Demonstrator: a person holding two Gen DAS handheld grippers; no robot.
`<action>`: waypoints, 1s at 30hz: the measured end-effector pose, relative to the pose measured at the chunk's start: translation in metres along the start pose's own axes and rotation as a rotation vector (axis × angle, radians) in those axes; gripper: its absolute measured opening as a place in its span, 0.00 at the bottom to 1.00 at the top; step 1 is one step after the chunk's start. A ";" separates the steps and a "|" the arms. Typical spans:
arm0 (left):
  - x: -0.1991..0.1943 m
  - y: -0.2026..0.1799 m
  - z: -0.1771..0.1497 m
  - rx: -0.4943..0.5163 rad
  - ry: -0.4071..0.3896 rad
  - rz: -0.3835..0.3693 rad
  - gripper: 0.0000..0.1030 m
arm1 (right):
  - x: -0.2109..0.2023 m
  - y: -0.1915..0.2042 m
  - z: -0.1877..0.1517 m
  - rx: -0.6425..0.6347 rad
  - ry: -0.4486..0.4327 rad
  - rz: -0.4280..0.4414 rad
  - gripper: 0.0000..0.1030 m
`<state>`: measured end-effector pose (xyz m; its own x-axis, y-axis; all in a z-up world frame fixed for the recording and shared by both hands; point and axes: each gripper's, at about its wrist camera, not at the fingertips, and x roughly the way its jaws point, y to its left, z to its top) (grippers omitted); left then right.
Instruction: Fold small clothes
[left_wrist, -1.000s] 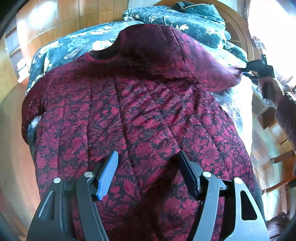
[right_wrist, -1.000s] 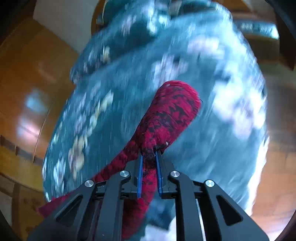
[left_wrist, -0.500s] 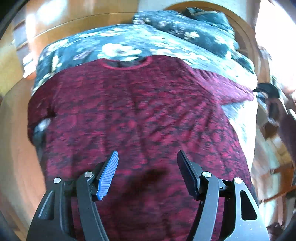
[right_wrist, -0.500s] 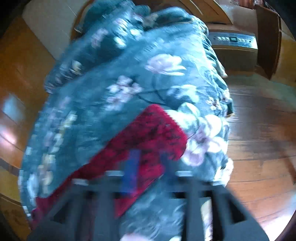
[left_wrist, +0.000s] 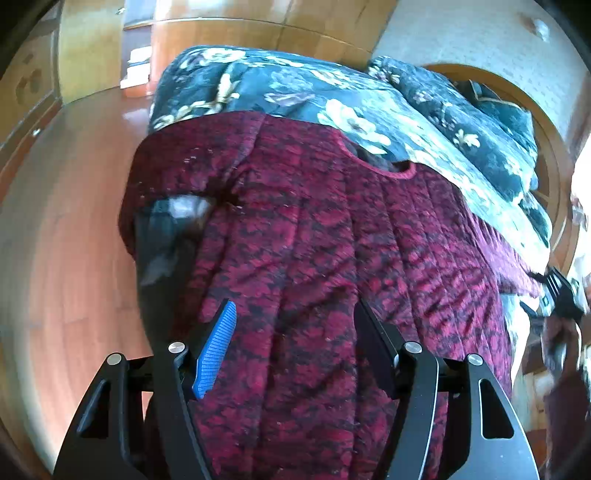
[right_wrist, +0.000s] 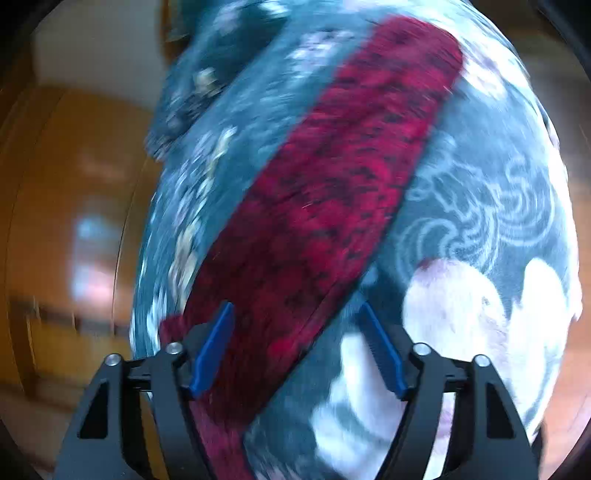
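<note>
Right gripper (right_wrist: 295, 306): wide now, jaws just opening, pads apart and pressing on nothing. No longer pinched on the sleeve (right_wrist: 351, 166) as a second ago; releases it.

Sleeve: flat now on the quilt (right_wrist: 480, 192), stretched from near left to far right, with its near part between the open pads but not gripped. Picture blurred, so small creases impossible to tell.

Left gripper (left_wrist: 295, 302): wide too, same as a second ago, empty, hovering over the near part of the top (left_wrist: 314, 240). Looks more toward the left side than before.

Top: spread on the quilt, neckline (left_wrist: 380, 162) far, hem near. Left shoulder hanging over the left edge of the bed, toward the floor (left_wrist: 55, 258). Raised hump at the far right shoulder, seen a second ago, gone; cloth smoother there.

Meaning for the task, as a judgement: laying out seems finished on the right side, folding itself not yet begun. Probably next: take the left sleeve and bring it inward. Possible trouble: thick quilted cloth sliding off the left edge.
</note>
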<state>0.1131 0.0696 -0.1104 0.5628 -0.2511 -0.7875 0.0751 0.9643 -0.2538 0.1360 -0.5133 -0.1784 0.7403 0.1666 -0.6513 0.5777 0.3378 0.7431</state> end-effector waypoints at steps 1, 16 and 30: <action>0.001 -0.003 -0.002 0.018 0.001 0.000 0.63 | 0.005 -0.001 0.004 0.020 -0.017 -0.013 0.60; 0.022 -0.004 -0.023 0.020 0.080 -0.026 0.64 | 0.001 0.001 0.028 -0.151 -0.079 -0.219 0.30; -0.013 0.197 -0.005 -0.590 -0.063 -0.015 0.72 | -0.007 0.132 -0.135 -0.565 0.061 -0.073 0.79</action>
<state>0.1170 0.2623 -0.1529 0.6144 -0.2419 -0.7510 -0.3766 0.7466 -0.5485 0.1601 -0.3449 -0.0967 0.6745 0.1722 -0.7179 0.3406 0.7901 0.5096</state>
